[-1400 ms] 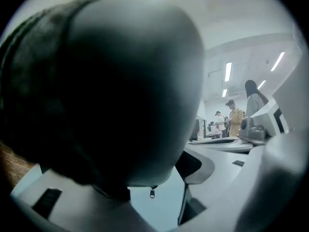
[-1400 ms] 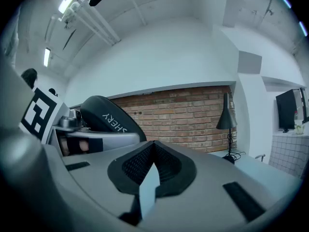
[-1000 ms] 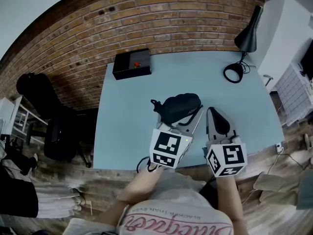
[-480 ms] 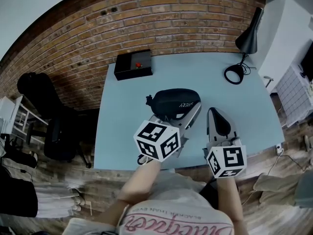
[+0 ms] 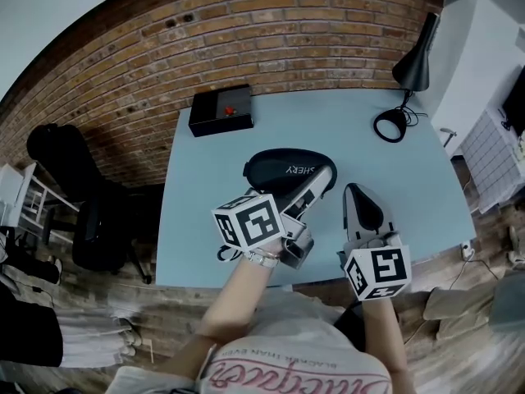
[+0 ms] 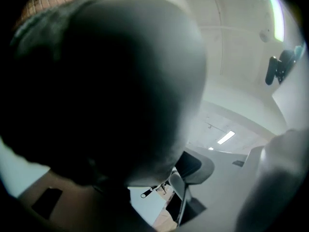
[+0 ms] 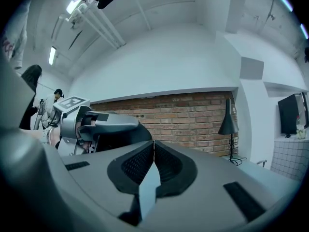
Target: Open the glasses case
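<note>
The left tongs (image 5: 316, 185) clench the black glasses case (image 5: 283, 167) over the tabletop (image 5: 205, 195). Just right of them, the right tongs (image 5: 358, 190) are pressed together, empty.

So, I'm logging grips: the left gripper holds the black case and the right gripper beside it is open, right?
Not quite. The left gripper holds the black case, but the right gripper beside it is shut, not open: the right gripper view shows its jaws together, nothing between them.
</note>
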Demonstrator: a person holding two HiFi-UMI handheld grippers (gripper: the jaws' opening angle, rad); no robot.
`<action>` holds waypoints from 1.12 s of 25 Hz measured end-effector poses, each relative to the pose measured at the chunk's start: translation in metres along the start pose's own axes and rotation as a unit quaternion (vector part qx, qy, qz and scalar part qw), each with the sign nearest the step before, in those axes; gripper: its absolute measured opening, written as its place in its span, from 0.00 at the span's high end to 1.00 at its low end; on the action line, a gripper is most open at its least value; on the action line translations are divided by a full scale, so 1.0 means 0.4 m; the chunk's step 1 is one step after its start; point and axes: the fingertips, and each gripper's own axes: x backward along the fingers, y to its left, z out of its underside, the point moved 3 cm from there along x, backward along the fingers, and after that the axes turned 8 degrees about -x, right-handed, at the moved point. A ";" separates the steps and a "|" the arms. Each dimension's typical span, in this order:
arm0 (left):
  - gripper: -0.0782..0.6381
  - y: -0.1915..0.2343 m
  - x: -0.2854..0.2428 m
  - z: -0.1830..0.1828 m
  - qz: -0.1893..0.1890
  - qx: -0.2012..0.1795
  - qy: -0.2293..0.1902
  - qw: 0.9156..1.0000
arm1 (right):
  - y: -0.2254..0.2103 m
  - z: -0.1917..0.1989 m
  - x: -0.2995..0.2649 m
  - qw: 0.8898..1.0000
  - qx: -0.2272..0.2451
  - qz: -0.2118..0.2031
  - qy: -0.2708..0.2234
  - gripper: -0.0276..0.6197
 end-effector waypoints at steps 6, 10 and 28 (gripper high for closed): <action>0.51 0.013 -0.018 -0.001 0.023 0.098 -0.017 0.995 | 0.021 0.026 -0.008 0.999 0.010 -0.030 0.034 0.92; 0.51 0.019 -0.032 -0.002 0.017 0.108 -0.019 0.994 | 0.033 0.047 -0.014 0.996 -0.001 -0.059 0.060 0.83; 0.51 -0.010 -0.046 0.009 0.037 0.135 -0.014 0.990 | 0.036 0.065 -0.023 0.996 0.022 -0.050 0.067 0.93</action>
